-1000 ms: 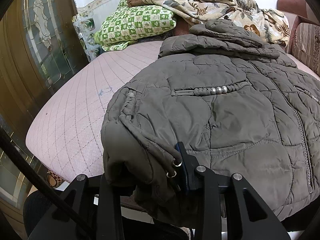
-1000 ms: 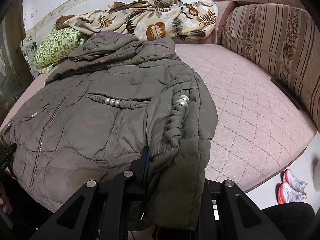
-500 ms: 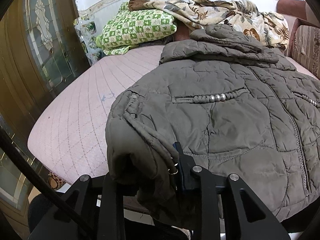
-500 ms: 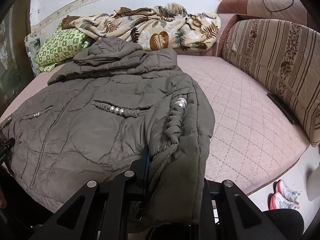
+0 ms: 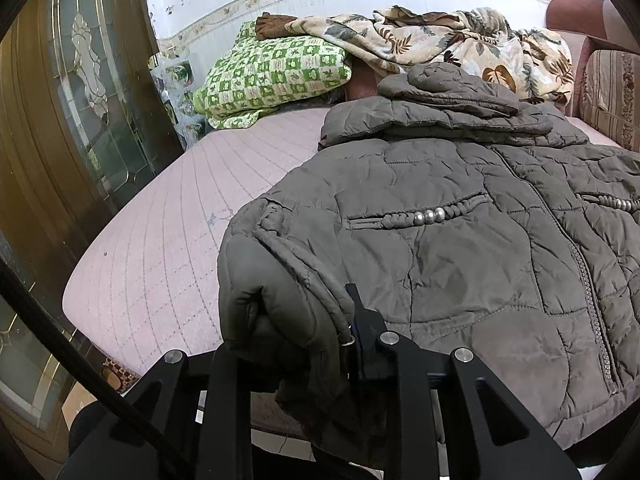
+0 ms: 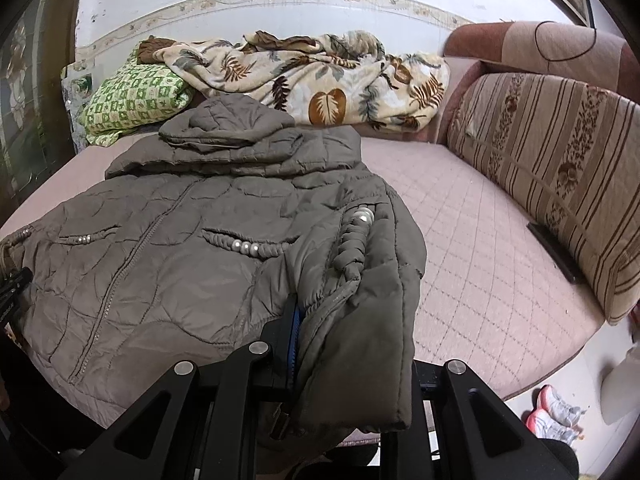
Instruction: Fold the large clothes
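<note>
My left gripper (image 5: 320, 336) is closing, its jaws narrow and pinching a folded-in sleeve at the near corner of the big grey puffy coat (image 5: 460, 248), and my right gripper (image 6: 320, 320) is squeezed tight on the other sleeve at the coat's other near corner. The coat lies front-up with its hood at the far end on a pink quilted bed (image 6: 480, 248). Behind it I see a green checked pillow (image 5: 276, 72) and a leafy blanket (image 6: 320, 76) by the white wall, a striped cushion (image 6: 560, 168) on one side, a glass door (image 5: 80, 92) on the other, and shoes (image 6: 554, 414) on the floor.
</note>
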A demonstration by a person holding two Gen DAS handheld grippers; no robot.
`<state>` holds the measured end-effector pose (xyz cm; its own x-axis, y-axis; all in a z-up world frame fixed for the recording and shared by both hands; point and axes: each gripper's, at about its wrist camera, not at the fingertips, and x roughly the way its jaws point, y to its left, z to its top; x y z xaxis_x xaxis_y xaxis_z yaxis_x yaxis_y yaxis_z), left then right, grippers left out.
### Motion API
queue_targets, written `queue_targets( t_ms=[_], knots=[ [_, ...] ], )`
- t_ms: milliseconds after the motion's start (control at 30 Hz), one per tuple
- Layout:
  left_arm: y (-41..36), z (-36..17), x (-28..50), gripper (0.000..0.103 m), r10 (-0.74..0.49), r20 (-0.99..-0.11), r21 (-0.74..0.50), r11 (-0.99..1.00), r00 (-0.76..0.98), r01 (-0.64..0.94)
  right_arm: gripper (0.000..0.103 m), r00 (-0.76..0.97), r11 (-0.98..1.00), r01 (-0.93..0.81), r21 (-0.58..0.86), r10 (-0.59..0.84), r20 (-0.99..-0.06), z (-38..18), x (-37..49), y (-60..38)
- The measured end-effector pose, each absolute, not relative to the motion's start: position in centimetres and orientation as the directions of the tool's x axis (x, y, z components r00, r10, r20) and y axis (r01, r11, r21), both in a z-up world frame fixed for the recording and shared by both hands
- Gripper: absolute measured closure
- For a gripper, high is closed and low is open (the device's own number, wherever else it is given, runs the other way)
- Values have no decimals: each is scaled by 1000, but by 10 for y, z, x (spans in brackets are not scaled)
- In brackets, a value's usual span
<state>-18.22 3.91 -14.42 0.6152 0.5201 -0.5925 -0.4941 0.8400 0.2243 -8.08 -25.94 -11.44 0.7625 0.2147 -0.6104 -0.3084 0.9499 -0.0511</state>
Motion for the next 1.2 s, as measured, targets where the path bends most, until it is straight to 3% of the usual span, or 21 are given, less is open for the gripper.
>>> queue_targets(
  t_ms=[867,1200],
  knots=[
    [47,-107,-173,80,525,-522,198,841,672,-504,84,806,944,-325,-52,247,-538,-76,-72,-260],
    [64,-58,-147,80,518,-471,141,843,714,-519,84,826,938,-348,-7,303,-474,-32,-48,-261]
  ],
)
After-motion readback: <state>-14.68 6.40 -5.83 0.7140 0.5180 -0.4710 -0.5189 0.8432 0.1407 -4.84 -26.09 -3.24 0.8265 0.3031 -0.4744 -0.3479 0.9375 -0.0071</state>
